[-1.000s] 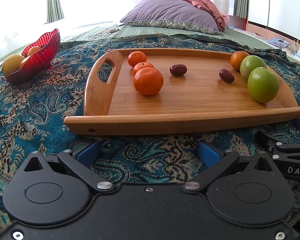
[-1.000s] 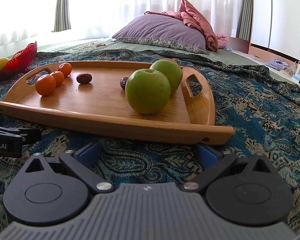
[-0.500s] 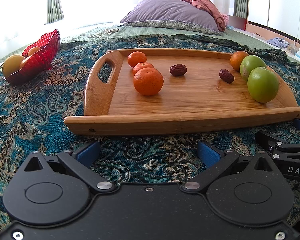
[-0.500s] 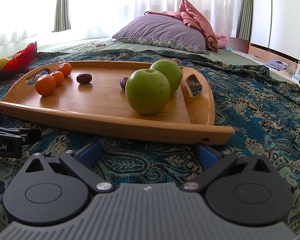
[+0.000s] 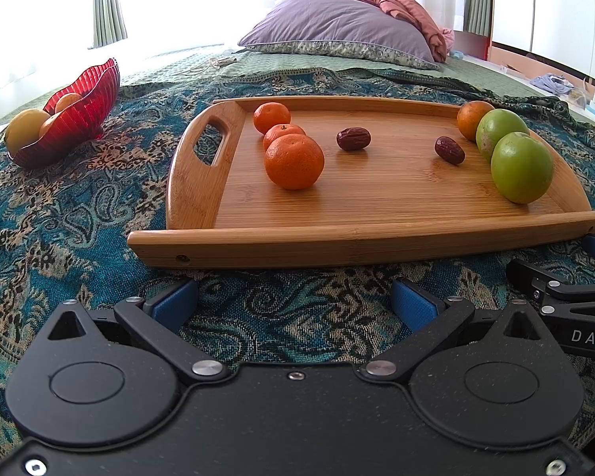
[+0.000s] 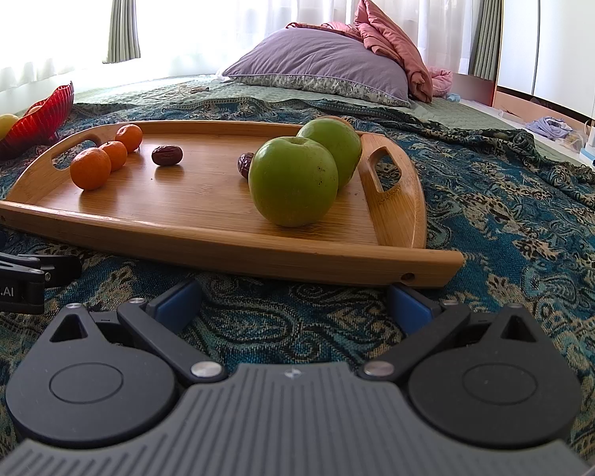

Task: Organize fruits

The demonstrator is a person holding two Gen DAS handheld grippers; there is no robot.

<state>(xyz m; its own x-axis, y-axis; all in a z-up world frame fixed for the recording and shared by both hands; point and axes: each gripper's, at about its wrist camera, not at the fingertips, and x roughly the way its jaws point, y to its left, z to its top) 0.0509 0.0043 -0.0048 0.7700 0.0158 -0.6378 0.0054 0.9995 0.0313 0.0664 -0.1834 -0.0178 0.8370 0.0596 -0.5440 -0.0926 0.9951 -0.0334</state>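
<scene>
Grippers rest before the bamboo tray: left gripper and right gripper, both with fingers spread apart, holding nothing. On the tray, three mandarins sit at its left end, two dates mid-tray, two green apples at its right end, with possibly a fourth mandarin behind them. Left of the tray, beyond it, stands a red glass bowl holding fruit.

Left claw spread wide, low, empty; right claw likewise, alongside.
</scene>
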